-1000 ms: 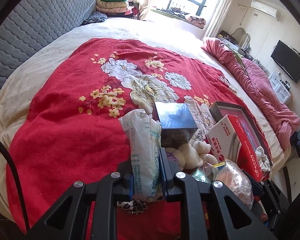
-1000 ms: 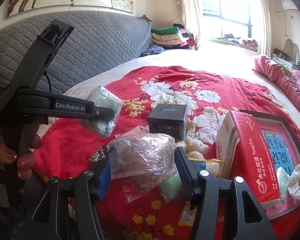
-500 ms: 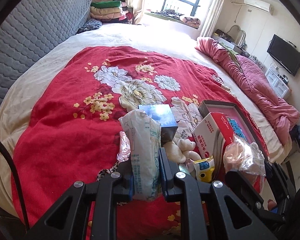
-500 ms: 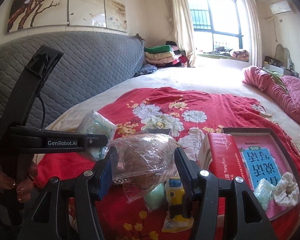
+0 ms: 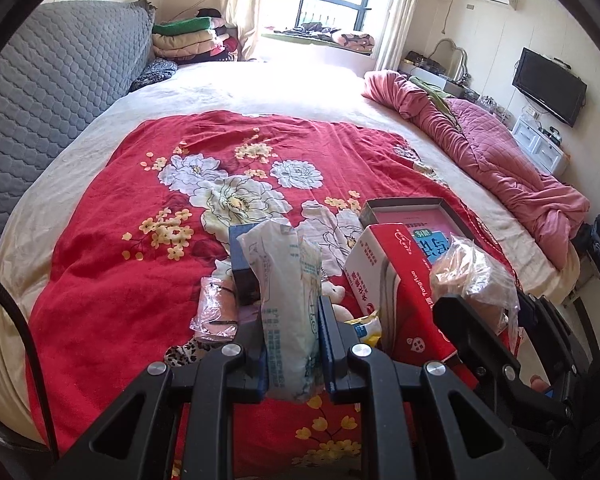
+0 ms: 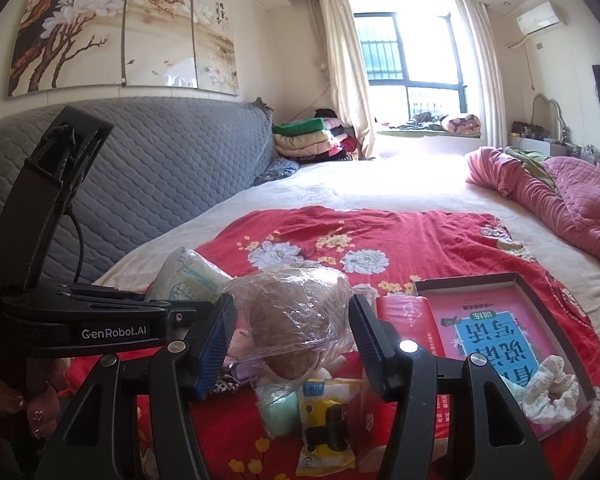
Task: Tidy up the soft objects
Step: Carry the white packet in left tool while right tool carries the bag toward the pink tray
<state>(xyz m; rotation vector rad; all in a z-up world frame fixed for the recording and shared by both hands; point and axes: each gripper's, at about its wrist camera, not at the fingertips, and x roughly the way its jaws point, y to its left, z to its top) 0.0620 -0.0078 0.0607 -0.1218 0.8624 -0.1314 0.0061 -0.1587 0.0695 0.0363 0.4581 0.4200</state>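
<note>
My left gripper (image 5: 292, 344) is shut on a white and blue soft pack (image 5: 286, 296), held upright above the red floral blanket (image 5: 112, 248). The pack also shows in the right wrist view (image 6: 188, 276). My right gripper (image 6: 292, 340) is shut on a clear plastic bag with a brown soft thing inside (image 6: 296, 312), which also shows in the left wrist view (image 5: 468, 276). Both are lifted over a small pile: a plush toy (image 5: 334, 292), a pink bagged item (image 5: 214, 312), a yellow packet (image 6: 326, 424) and a green soft item (image 6: 280, 414).
A red box lid (image 5: 396, 276) stands against an open box (image 6: 512, 328) holding a white scrunchie (image 6: 548, 384). A dark blue box (image 5: 242, 264) sits in the pile. A pink quilt (image 5: 500, 156) lies on the right, a grey padded headboard (image 5: 40, 92) on the left.
Both grippers have risen and pulled back from the pile with their loads still held. More of the room and the far bed shows in both views.
</note>
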